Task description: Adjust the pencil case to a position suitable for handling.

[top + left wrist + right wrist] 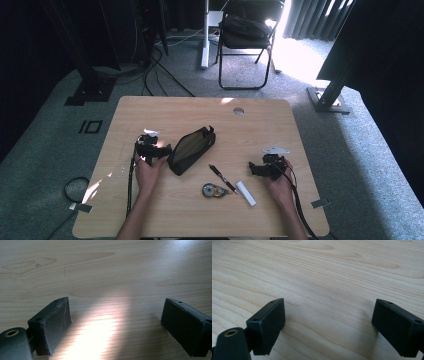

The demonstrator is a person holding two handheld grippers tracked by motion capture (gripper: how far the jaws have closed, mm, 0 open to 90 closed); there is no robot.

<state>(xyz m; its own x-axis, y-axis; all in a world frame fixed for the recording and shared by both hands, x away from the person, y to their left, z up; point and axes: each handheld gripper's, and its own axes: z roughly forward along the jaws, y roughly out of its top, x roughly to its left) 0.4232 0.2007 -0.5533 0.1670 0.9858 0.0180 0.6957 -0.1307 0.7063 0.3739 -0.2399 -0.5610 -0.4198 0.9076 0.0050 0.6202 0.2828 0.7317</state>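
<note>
1. Resting both grippers low over the table (150,210), left gripper (148,146) just beside the left edge of the black pouch (191,149), right gripper (260,169) well off to the right of the small items.
2. Standing wide apart and empty on both sides: bare wood between the left gripper (115,322) jaws in the left gripper view, bare wood between the right gripper (328,323) jaws in the right gripper view.
3. Lying diagonally near the table's middle, the pouch, its mouth apparently open toward the far end; whether the zip is fully undone, hard to tell.
4. Lying nearer the person, between the two hands: a black pen (223,178), a round tape dispenser (214,190) just beside it, and a white stick (246,193) a little to the right.
5. Judging the step in hand as the start of packing the small items into the pouch, nothing yet picked up.
6. Doing it well, likely: pinning or lifting the pouch's near lip with the left gripper, keeping the mouth gaping and the pouch from sliding.
7. Bringing the right gripper in across the pen's length, not along it, closing at mid-shaft to avoid tipping.
8. Watching for the pen rolling on the smooth wood, and for nudging the tape dispenser beside it.
</note>
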